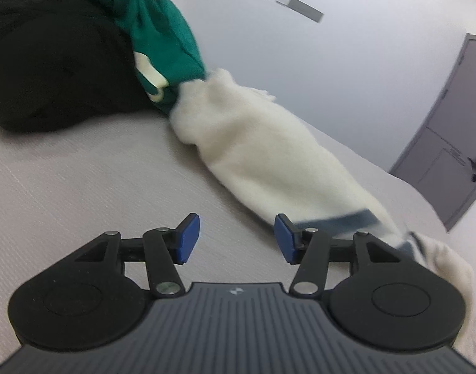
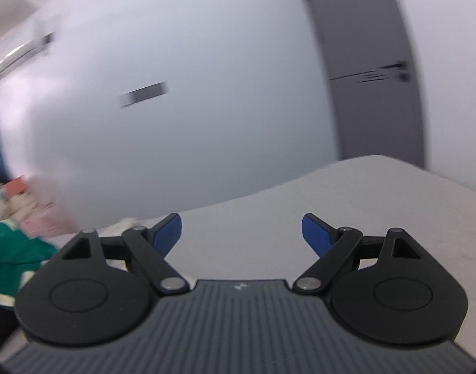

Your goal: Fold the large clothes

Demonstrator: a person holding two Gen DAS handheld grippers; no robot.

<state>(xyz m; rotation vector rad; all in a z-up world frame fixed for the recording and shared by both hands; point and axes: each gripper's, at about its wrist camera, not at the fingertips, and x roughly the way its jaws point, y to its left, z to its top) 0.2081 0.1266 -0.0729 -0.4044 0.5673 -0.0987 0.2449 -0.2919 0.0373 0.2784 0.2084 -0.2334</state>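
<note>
A cream fleece garment point(image 1: 269, 155) with a blue stripe near its end lies stretched across the grey bed point(image 1: 82, 187). It joins a green garment point(image 1: 163, 37) that rests against a black garment point(image 1: 51, 62) at the far left. My left gripper point(image 1: 237, 238) is open and empty, just above the bed; its right finger is beside the striped end of the cream garment. My right gripper point(image 2: 241, 233) is open and empty above the bed point(image 2: 362, 202). The green garment point(image 2: 13, 249) shows at its left edge.
A white wall point(image 1: 331, 62) and a grey door point(image 1: 450, 131) stand behind the bed. In the right wrist view, blurred colourful clutter point(image 2: 16, 199) lies at the far left, and the door point(image 2: 362, 62) is at the upper right.
</note>
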